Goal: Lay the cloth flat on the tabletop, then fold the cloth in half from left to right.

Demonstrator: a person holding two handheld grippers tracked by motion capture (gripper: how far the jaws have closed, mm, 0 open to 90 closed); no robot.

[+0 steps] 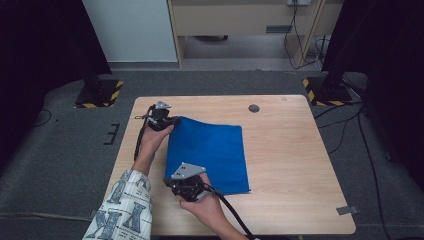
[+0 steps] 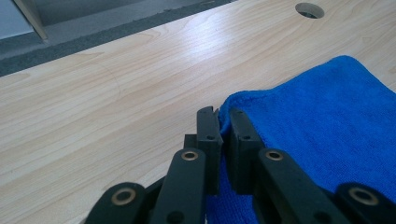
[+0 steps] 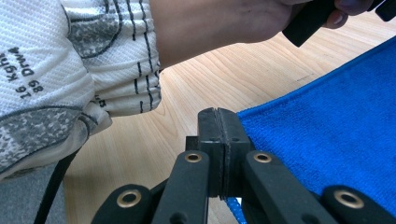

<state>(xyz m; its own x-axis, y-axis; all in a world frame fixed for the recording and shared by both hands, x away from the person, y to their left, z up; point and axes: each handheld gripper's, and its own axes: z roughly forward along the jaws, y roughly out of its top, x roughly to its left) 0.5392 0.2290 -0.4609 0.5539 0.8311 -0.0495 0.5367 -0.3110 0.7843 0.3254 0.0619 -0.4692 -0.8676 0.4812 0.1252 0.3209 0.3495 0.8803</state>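
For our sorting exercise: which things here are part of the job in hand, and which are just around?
In the job:
- blue cloth
- left gripper, shut on the cloth's far corner
- right gripper, shut on its near corner

Just around:
- wooden table
- cable hole
- stand bases on the floor

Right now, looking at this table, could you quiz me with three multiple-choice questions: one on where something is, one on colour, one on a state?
1. Where does the cloth lie on the table?
A far right edge
B left of centre
C hanging off the front

2. What colour is the cloth?
A blue
B red
C white

3. How is the left tool?
A wide open
B lying on the table
C pinching the cloth's corner

Answers: 1 B, bare wood spreads to its right; 2 A, blue in all views; 3 C, its jaws clamp the corner.
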